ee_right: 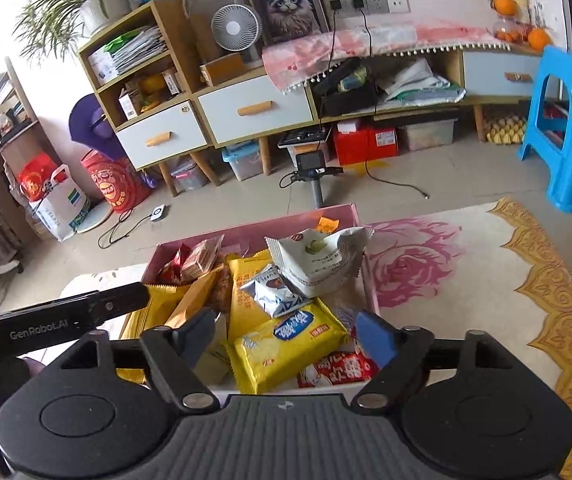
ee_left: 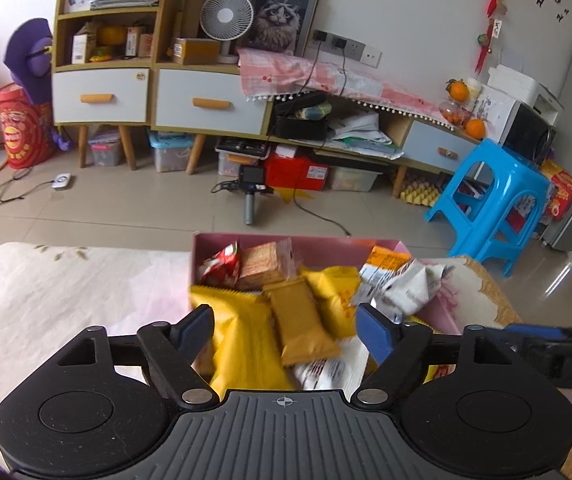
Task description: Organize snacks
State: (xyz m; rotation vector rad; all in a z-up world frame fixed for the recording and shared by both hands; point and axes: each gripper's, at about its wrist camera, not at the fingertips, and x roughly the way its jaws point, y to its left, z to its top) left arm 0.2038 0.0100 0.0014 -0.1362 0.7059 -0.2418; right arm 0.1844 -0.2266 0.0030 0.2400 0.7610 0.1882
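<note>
Snacks fill a pink box [ee_right: 356, 216] that sits on a floral-printed cloth [ee_right: 466, 264]; every place below is given relative to that box. The left hand-held gripper [ee_left: 286, 330] hovers over the box's near-left part with its jaws spread wide, gripping nothing; a mustard-brown packet [ee_left: 304, 320] lies between the blue pads without touching either. The right hand-held gripper [ee_right: 286, 334] hangs over the box's near-right part, likewise spread wide and unloaded, with a yellow biscuit packet [ee_right: 286, 348] lying in the gap between its pads.

Inside the box, the right wrist view shows one white crumpled bag [ee_right: 318, 264] on top near the far-right corner, one small silver-blue packet [ee_right: 275, 290] just in front of it, one red-and-white packet [ee_right: 338, 368] at the near-right corner, and one red packet [ee_right: 173, 266] beside a clear-wrapped stack of brown biscuits [ee_right: 203, 258] at the far-left corner. Yellow packets number perhaps three or four; overlap and blur make the count uncertain.

Beyond the box, on the floor, one blue stool [ee_right: 570, 128] stands to the right.
</note>
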